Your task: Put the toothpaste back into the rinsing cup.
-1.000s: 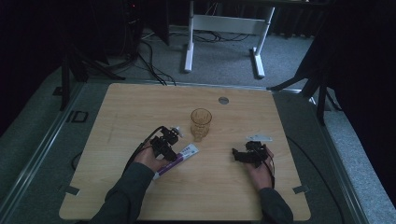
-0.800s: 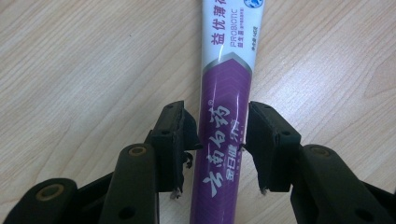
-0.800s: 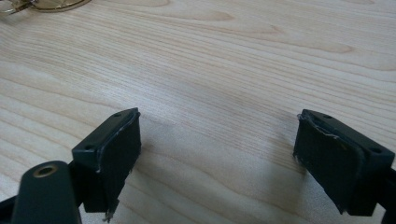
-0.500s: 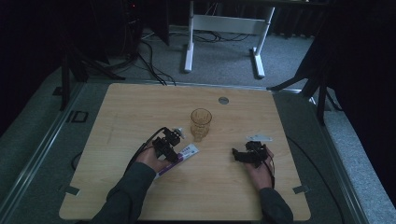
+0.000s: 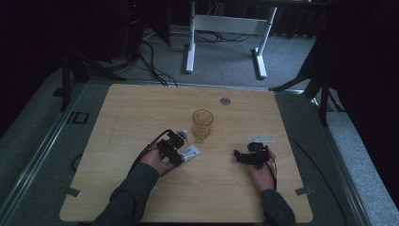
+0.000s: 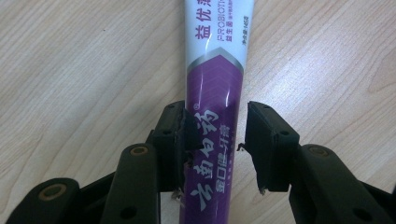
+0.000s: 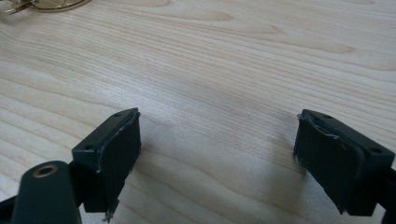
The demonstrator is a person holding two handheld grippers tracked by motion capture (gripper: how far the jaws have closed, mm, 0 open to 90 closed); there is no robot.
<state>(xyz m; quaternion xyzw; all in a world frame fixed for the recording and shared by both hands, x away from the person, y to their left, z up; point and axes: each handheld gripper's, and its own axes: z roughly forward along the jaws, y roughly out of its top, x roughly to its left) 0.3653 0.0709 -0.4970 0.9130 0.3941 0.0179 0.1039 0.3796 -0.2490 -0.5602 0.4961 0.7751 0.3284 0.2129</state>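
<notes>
The left hand-held gripper (image 6: pixel 215 140) straddles a purple-and-white toothpaste tube (image 6: pixel 215 93) that lies flat on the wooden bench (image 6: pixel 70 70). One jaw's pad touches the tube's purple side, while the other stands just clear of it, a sliver of wood showing between, so the jaws are apart and not clamped. The tube runs lengthwise away from the jaws, its white end with printed characters pointing outward.

In the high view, the left hand-held gripper (image 5: pixel 175 149) sits at the bench's near middle, with the tube (image 5: pixel 189 151) angled beside it and an amber ribbed drinking glass (image 5: pixel 202 125) standing upright just beyond. The right hand-held gripper (image 5: pixel 242 157) rests well apart to the right; in its own view, its jaws (image 7: pixel 215 158) stand wide apart over bare wood with nothing between them. A small pale flat piece (image 5: pixel 261 139) lies just beyond it.
</notes>
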